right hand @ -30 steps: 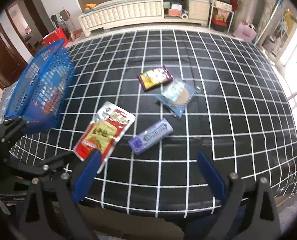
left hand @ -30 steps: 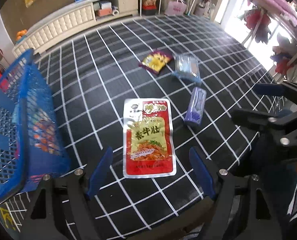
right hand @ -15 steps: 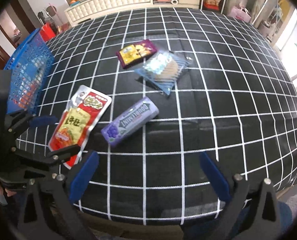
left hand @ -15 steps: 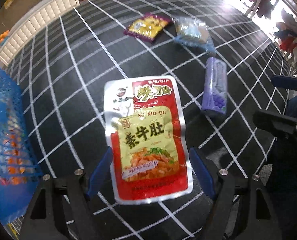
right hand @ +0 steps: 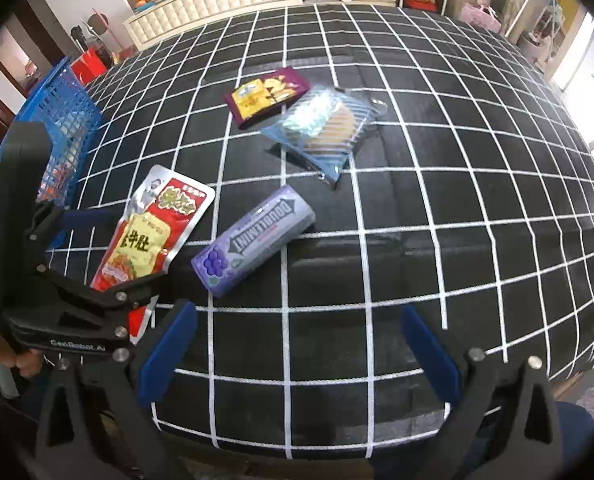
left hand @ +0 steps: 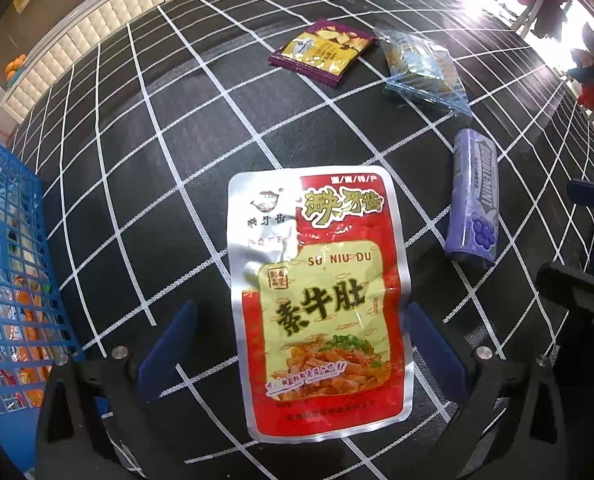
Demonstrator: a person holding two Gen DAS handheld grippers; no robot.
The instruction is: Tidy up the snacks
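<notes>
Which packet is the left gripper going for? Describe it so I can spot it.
On the black grid-patterned tablecloth, beside the blue basket, lies a flat red and silver pouch between the left gripper's opening jaws, untouched by the pads. Unlike the purple gum pack alongside it, it bears yellow Chinese lettering and "SU NIU DU".

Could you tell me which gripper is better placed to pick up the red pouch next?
Left gripper: its opening jaws already straddle the red pouch; the right gripper hovers over bare tablecloth.

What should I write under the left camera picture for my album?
Left gripper opening around a red snack pouch, beside a blue basket.
</notes>
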